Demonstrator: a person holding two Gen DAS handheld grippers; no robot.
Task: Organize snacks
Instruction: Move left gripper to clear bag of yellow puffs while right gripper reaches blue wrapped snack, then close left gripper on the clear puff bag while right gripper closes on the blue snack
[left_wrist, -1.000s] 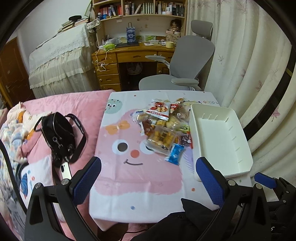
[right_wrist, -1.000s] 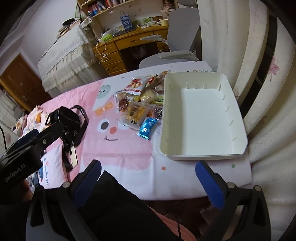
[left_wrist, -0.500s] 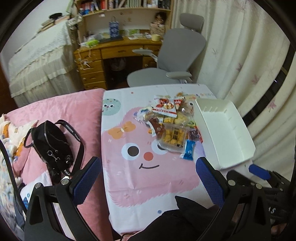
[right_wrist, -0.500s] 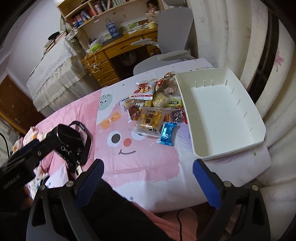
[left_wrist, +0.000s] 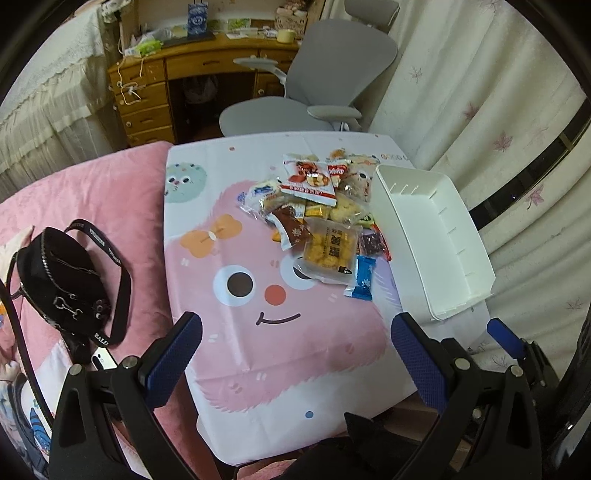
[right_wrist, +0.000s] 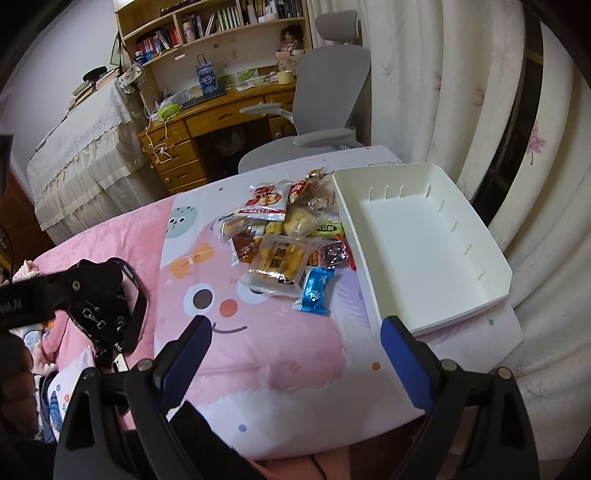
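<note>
Hovering above the near edge of the cartoon mat, I hold my left gripper with its jaws spread wide and nothing between them. My right gripper has its jaws wide too, though they are closing, and they are likewise bare. The snack pile lies ahead of both pairs of jaws, beyond the mat's painted face, with a blue packet at its near edge and a clear pack of yellow biscuits just behind it. The white bin sits ahead and to the right of my jaws, touching the pile's side. A black bag rests off to my left on the pink bedding.
</note>
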